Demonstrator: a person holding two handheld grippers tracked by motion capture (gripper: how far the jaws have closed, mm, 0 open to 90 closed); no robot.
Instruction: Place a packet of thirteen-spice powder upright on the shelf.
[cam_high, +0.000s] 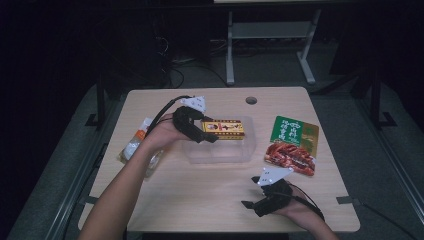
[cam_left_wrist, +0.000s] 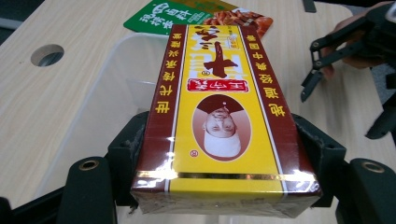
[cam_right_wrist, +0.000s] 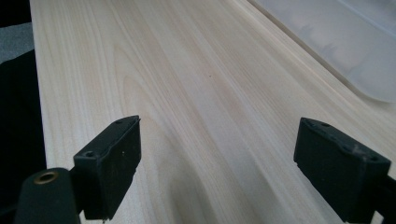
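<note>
Left gripper (cam_high: 200, 131): your left hand has it at centre-left of the high view, jaws pinching the near end of the yellow box (cam_high: 223, 129); in the left gripper view each jaw presses one long maroon side of that box (cam_left_wrist: 224, 116).

Box position: it hangs over the clear plastic tub (cam_high: 220, 152), which sits at the middle of the frame; from the high view it looks level with or just above the tub's far rim, and you cannot tell whether it touches the tub.

Long axis: the box runs left to right across the high view, straight out from your left gripper toward the right of the frame, roughly along the tub's own length.

Key relation: the tub's open floor lies below and slightly toward the bottom of the frame from the box, so the drop looks like a short lowering, not a reach sideways.

Right gripper (cam_high: 252, 204): lower right of the high view, jaws spread wide with nothing between them, low over the bare table (cam_right_wrist: 187, 93); well apart from the box.

Nearer hand: the left, clearly, since it already holds the box.

Other goods: the green-and-red sachet (cam_high: 295, 145) lies just right of the tub; a clear-wrapped packet (cam_high: 137, 142) lies at the left edge of the table.
</note>
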